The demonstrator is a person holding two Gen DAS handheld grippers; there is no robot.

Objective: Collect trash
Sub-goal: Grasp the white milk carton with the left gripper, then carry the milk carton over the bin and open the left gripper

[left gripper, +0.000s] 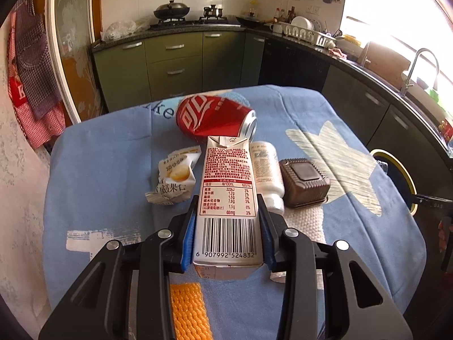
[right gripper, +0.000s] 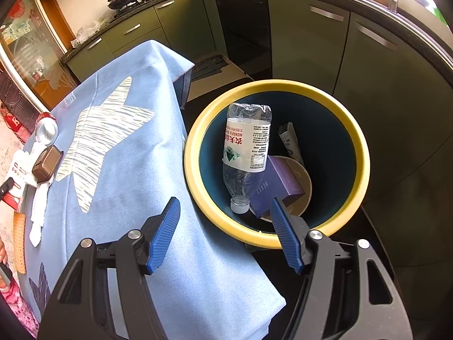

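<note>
Left gripper (left gripper: 228, 226): fingers pinch the drink carton (left gripper: 228, 198) near its barcode end, blue pads pressed on its two narrow sides; top points away from the camera. Hold near the base looks chosen to keep the long body from swinging.
Carton position: appears lifted clear of the blue cloth on the counter (left gripper: 99, 170), above the other litter; exact clearance cannot be told.
Orange foam net (left gripper: 188, 311): lies on the cloth directly under the left gripper.
Remaining trash, mid-counter: crumpled snack wrapper (left gripper: 174, 178) left of the carton; white bottle (left gripper: 267, 170) lying just right of it, brown ribbed tray (left gripper: 304, 182) beside that, on a white knitted cloth (left gripper: 304, 221).
Far: dented red can (left gripper: 216, 119) on its side, behind the carton.
Right gripper (right gripper: 225, 221): fingers spread, nothing between them; hovers over the counter edge and bin rim.
Bin (right gripper: 356, 130): yellow-rimmed, on the floor right beside the counter, so drops are short. Already holds a clear water bottle (right gripper: 246, 147) neck down, a purple box (right gripper: 283, 184), a paper cup and a small sachet.
Judgement: task part done; carton next to go over to the bin.
</note>
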